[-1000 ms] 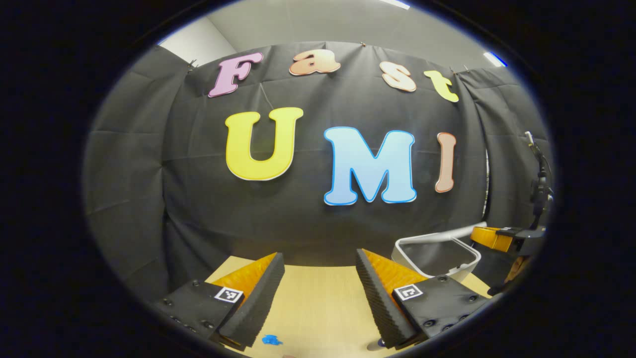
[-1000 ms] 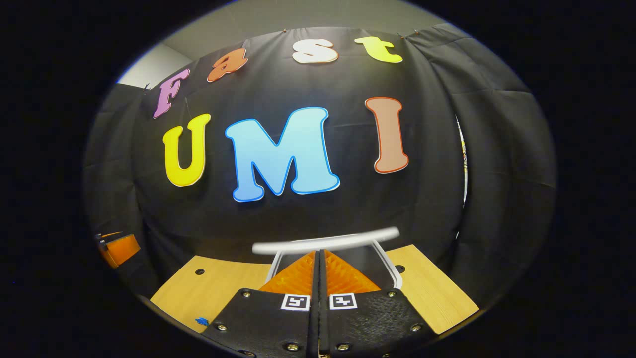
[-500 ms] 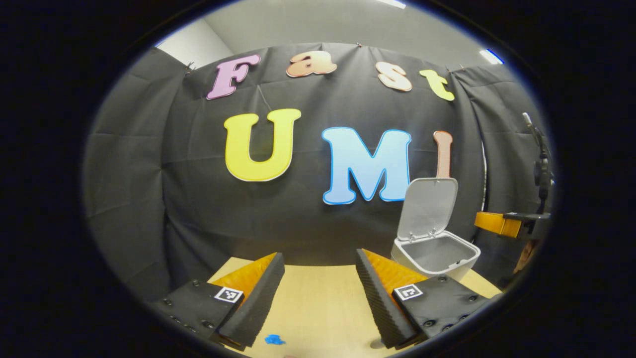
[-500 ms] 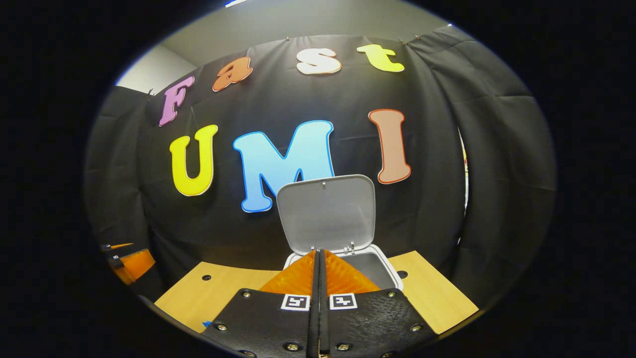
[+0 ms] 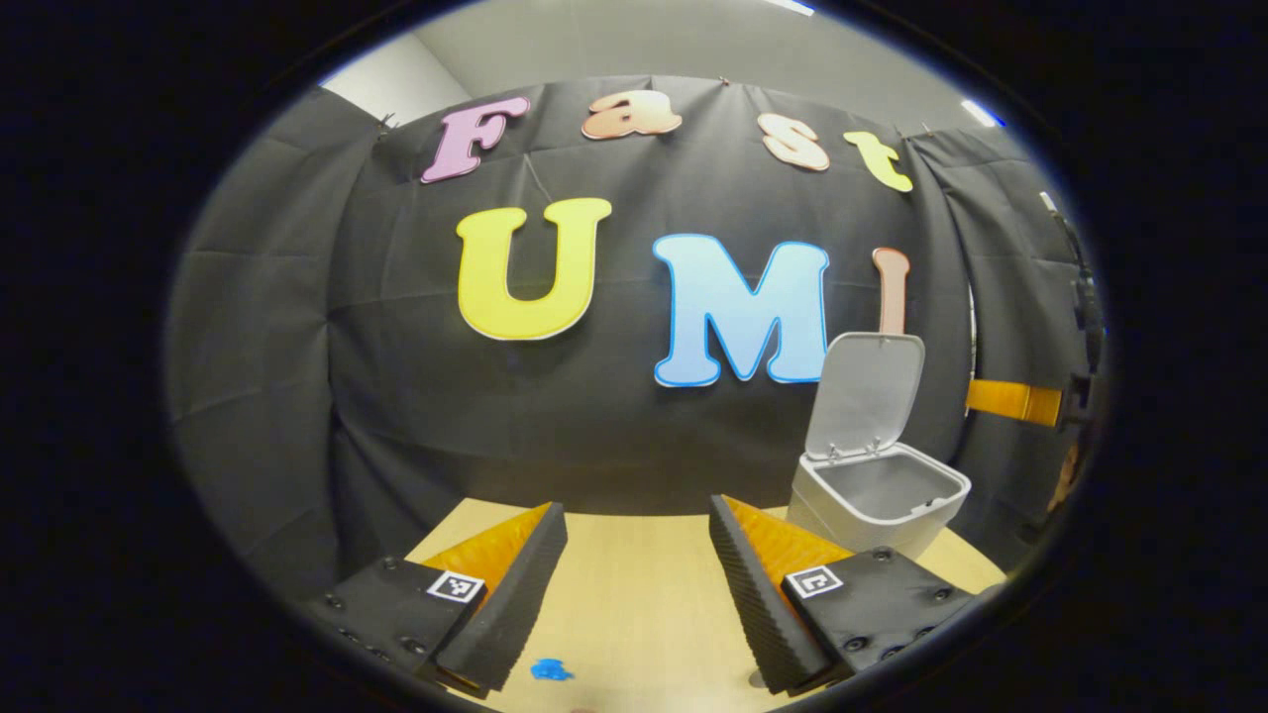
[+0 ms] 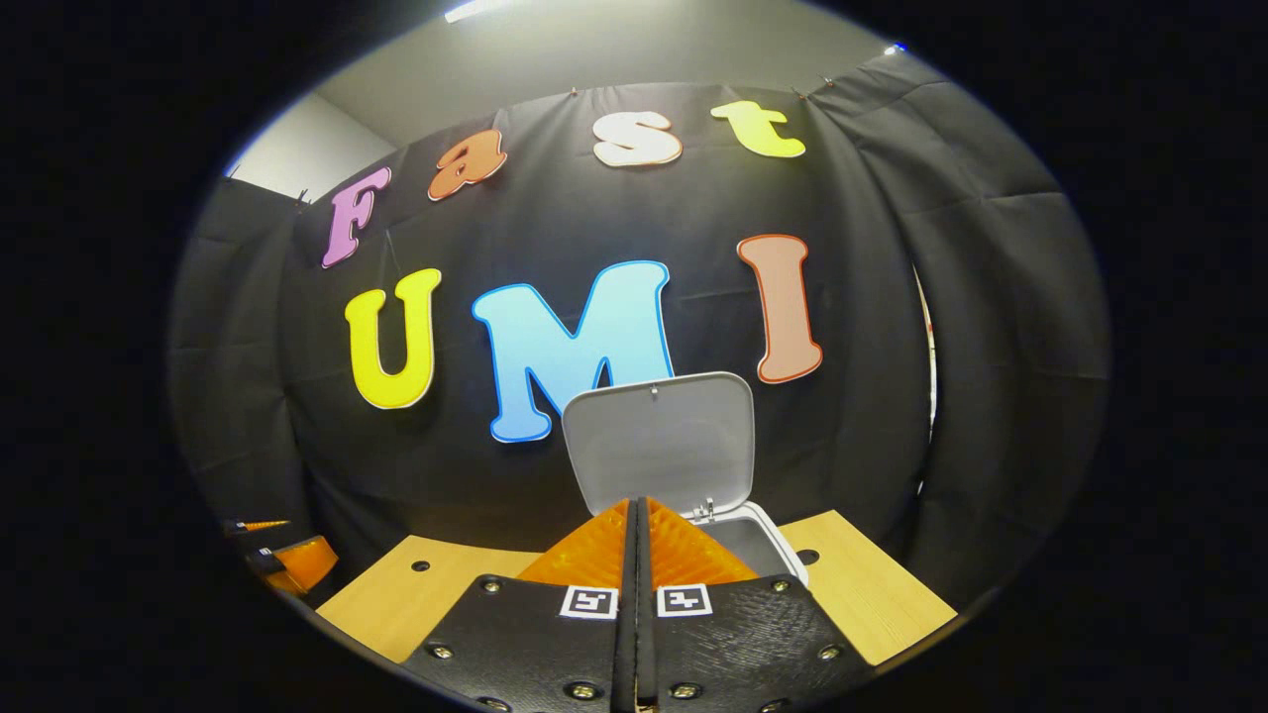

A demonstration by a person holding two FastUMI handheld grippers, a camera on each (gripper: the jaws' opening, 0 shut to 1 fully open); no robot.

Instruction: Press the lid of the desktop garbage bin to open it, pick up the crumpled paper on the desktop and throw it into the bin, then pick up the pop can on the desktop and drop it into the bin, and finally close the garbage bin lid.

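A second ago the lid [image 6: 659, 441] is a blur low over the garbage bin [image 5: 882, 500]; now it stands fully upright on its rear hinge, the bin open. The right hand-held gripper [image 6: 639, 525], fingers pressed together, sits higher and farther back from the bin than before, appearing higher in the left gripper view [image 5: 1015, 401].

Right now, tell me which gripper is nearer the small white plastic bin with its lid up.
Right. The right gripper, shut, sits just before the white plastic bin. The left gripper, open, stands off to the bin's left.
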